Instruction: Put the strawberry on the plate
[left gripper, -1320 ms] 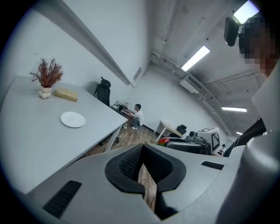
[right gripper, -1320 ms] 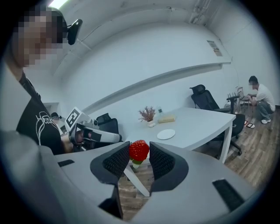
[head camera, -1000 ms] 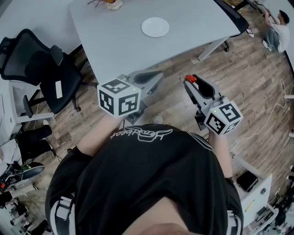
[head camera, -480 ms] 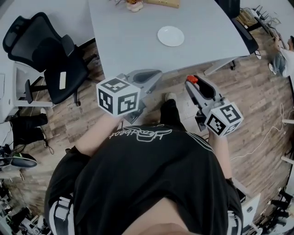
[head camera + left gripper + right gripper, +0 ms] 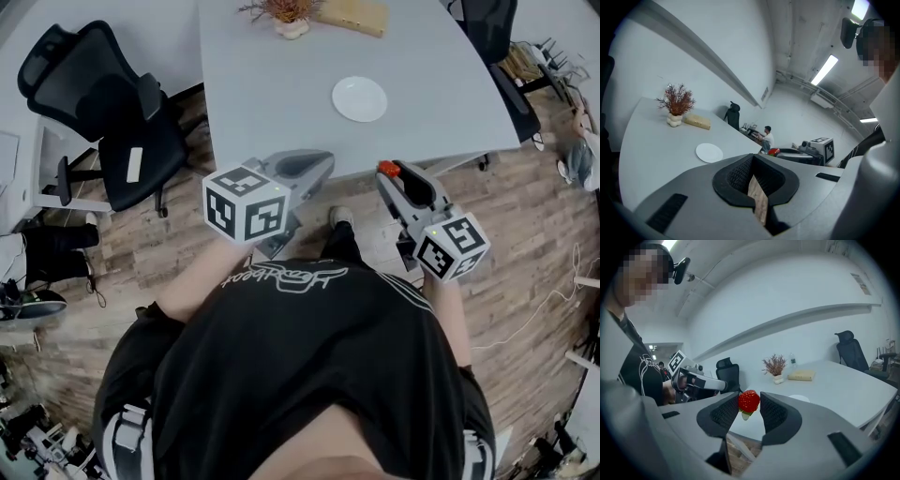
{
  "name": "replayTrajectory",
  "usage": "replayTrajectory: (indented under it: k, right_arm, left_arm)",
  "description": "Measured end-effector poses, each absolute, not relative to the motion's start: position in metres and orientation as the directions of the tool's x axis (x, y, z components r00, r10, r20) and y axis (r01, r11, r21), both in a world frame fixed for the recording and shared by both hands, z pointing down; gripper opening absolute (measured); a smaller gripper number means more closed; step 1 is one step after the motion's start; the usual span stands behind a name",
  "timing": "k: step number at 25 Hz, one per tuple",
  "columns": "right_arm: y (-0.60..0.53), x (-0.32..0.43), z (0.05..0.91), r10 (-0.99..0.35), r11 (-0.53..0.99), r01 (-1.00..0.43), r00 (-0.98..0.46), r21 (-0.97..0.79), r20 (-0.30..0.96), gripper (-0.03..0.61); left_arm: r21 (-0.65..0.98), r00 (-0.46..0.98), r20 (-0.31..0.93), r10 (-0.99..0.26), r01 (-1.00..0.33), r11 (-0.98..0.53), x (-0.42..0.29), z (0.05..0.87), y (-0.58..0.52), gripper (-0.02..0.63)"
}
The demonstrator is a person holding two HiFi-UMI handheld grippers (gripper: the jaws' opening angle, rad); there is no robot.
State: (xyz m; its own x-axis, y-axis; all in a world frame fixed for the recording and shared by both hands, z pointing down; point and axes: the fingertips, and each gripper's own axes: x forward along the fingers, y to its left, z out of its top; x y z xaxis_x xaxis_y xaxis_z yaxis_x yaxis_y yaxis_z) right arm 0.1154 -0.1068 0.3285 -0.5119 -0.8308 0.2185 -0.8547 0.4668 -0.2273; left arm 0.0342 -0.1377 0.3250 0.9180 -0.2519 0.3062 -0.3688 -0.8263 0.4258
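Pinching the strawberry [image 5: 749,400] between ribbed black pads, the right gripper [image 5: 750,405] has its grey plastic jaws set narrowly apart on the fruit. The fruit is red, glossy and bumpy, with a pale green cap hanging below. In the head view it sits at the jaw tips, in the air just off the near edge of the table [image 5: 272,84].

The left gripper [image 5: 752,157] has its smooth grey jaws brought together at the tips, with nothing between them. The gap behind the textured pads shows only floor.

The plate [image 5: 359,98] is round, white and bare, and lies flat on the matte pale grey tabletop, well apart from the strawberry. At the far edge stand a reddish dried sprig in a lumpy white vase [image 5: 286,14] and a tan rectangular block [image 5: 354,16]. A black mesh office chair [image 5: 103,103] stands on the wood-plank floor [image 5: 525,216].
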Motion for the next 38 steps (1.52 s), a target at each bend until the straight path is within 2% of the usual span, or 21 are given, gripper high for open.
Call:
replayTrajectory:
  k: [22, 33, 38]
  right_arm:
    - [-0.247, 0.178, 0.343, -0.775, 0.519, -0.808, -0.583, -0.279, 0.243, 0.132]
    - [-0.286, 0.188, 0.353, -0.763, 0.538, -0.811, -0.585, -0.230, 0.276, 0.132]
    - [-0.305, 0.192, 0.364, -0.758, 0.572, -0.812, -0.578, -0.118, 0.303, 0.131]
  left_arm:
    - [0.510, 0.886, 0.340, -0.315, -0.455, -0.730, 0.091, 0.358, -0.262, 0.006]
    - [0.556, 0.870, 0.388, -0.305, -0.484, -0.676, 0.096, 0.396, -0.285, 0.006]
    - [0.571, 0.863, 0.410, -0.294, -0.494, -0.655, 0.100, 0.413, -0.288, 0.006]
